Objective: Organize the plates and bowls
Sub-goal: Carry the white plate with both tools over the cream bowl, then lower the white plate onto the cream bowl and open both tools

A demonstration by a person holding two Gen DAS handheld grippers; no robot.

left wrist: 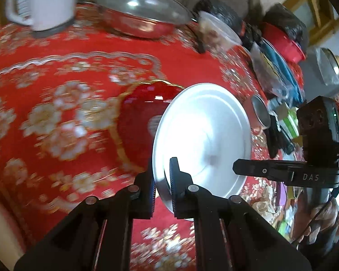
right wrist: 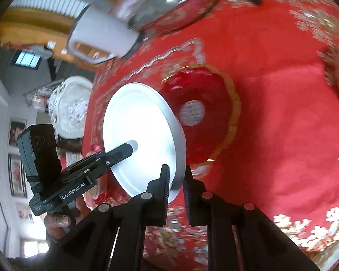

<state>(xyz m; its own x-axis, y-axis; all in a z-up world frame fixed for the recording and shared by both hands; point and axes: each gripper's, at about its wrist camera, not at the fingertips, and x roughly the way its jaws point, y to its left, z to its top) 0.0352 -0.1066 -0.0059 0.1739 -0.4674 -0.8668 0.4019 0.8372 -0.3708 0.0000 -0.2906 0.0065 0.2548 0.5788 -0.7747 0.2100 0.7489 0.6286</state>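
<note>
Round white metal plate (left wrist: pixel 203 135), held tilted on edge above the red floral desk (left wrist: pixel 67 124), overlapping the gold-rimmed red glass plate (left wrist: pixel 142 103) at its 10 o'clock. Left tongs (left wrist: pixel 161 180) and right tongs (right wrist: pixel 176 178) both clamped on its rim. Best levelled first, then lowered centred onto the red plate, releasing together.

Metal plate (left wrist: pixel 203 135) held tilted above the counter (left wrist: pixel 67 113), its rim between the left tongs (left wrist: pixel 162 180) and right tongs (right wrist: pixel 176 185). Glossy plate (left wrist: pixel 142 113) just behind it. Kettle (left wrist: pixel 45 2) and lidded pot (left wrist: pixel 142 13) at far edge, side by side.
</note>
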